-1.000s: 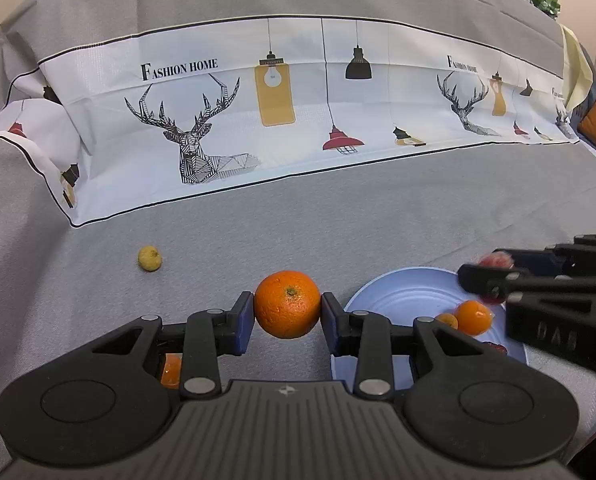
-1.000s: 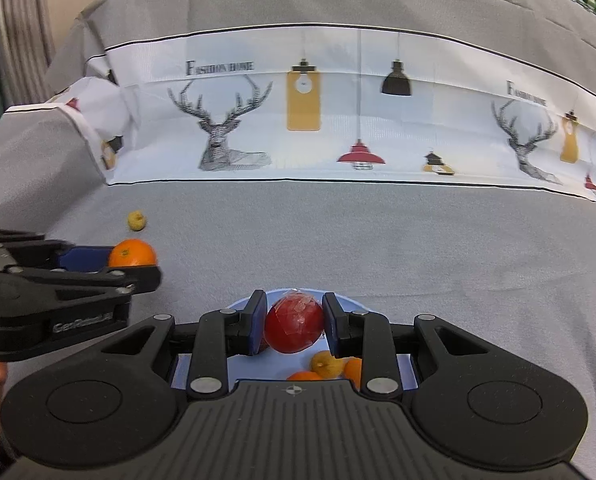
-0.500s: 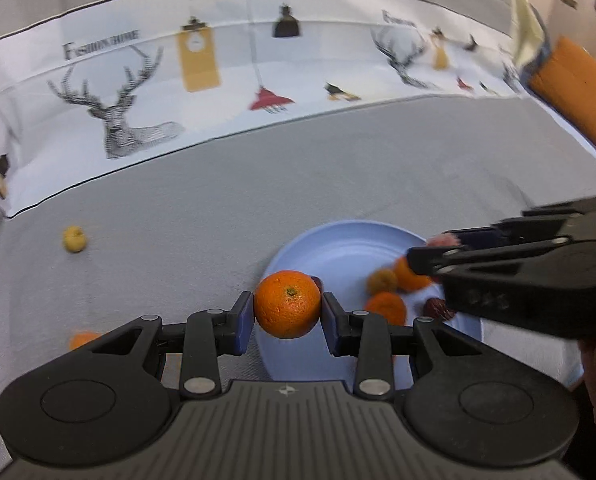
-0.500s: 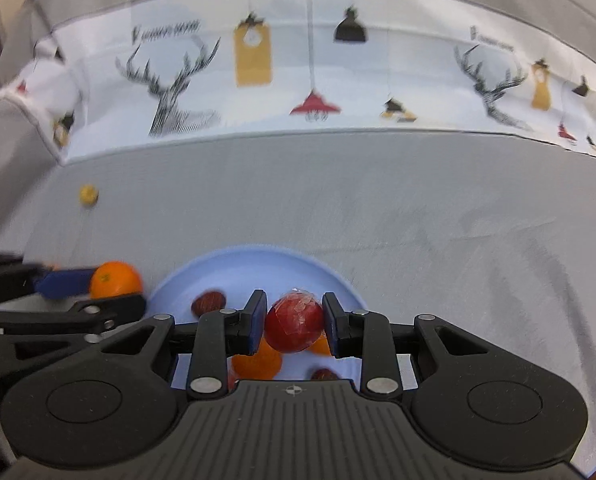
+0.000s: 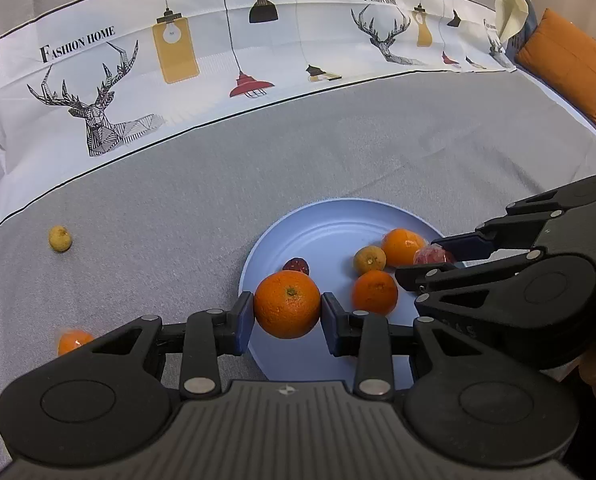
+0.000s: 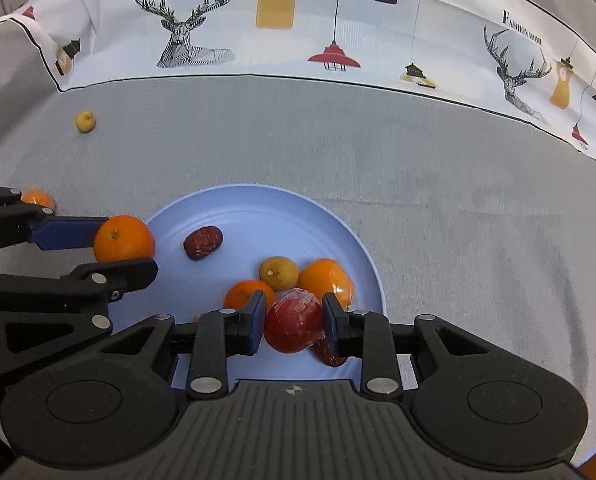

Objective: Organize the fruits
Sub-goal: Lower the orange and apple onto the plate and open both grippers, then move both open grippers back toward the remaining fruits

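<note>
Orange (image 5: 287, 304) clamped in left gripper (image 5: 287, 314) — above plate (image 5: 318, 220) edge.

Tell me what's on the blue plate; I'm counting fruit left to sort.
On the blue plate: two small oranges, a yellowish fruit and two dark red dates. The right gripper hides the plate's near part.

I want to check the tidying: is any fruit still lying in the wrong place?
Yes. A small yellow fruit and a small orange lie on the grey cloth, apart from the blue plate holding the others.
</note>
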